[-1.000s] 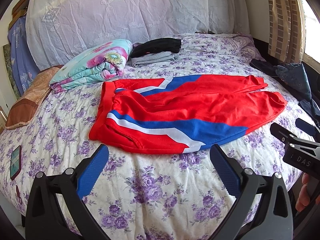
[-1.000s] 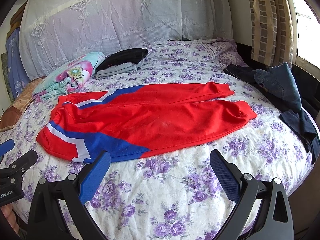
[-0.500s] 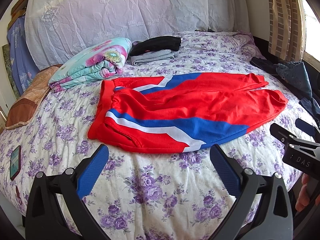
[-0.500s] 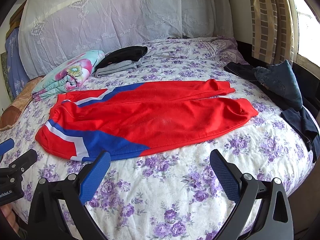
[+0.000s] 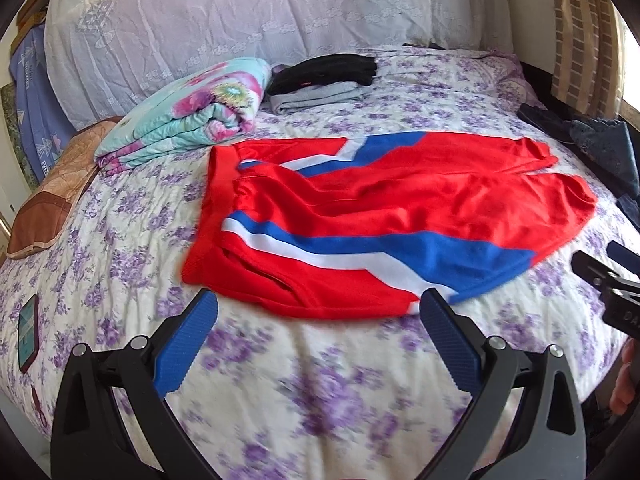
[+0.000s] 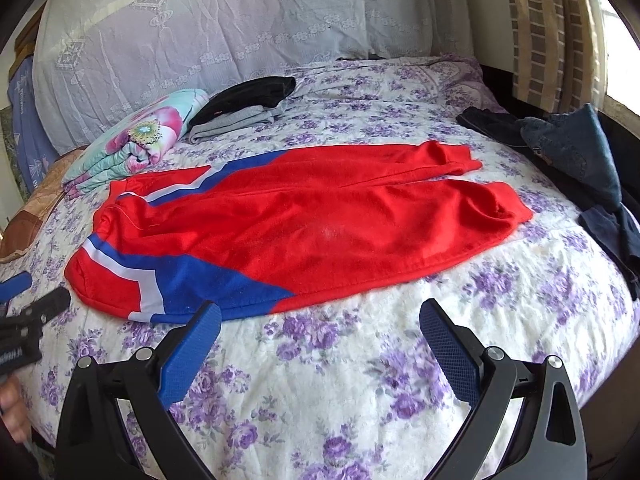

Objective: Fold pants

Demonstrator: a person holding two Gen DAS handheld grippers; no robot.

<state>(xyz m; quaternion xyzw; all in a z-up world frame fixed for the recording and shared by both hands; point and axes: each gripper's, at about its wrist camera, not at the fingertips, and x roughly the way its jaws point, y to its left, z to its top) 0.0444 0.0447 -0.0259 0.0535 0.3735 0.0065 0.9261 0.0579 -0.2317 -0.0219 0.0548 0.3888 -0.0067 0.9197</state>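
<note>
Two sets of tongs hover over the near edge of the bed (image 5: 320,392), both spread wide, nothing gripped. Left tongs (image 5: 318,316) sit just near of the waistband end of the red track pants (image 5: 400,208); right tongs (image 6: 320,316) sit just near of the pants' lower hem side, w/ the left fingertip (image 6: 206,320) overlapping the blue hem edge in view, contact unclear. Pants (image 6: 300,220) lie flat across mid-bed, unfolded, waistband to the left, both legs running right, blue/white stripes along the near side & by the waist. Bedsheet is white w/ purple flowers. Phone (image 5: 27,332) lies on the bed at far left, well apart from the pants. Farther back-left: folded floral blanket (image 5: 192,112), beside it a stack of folded black & grey clothes (image 5: 324,80). Right edge: denim garment (image 6: 572,148) on dark clothes. Farthest: lace-covered headboard (image 5: 240,20), curtain (image 6: 540,28) at right.
</note>
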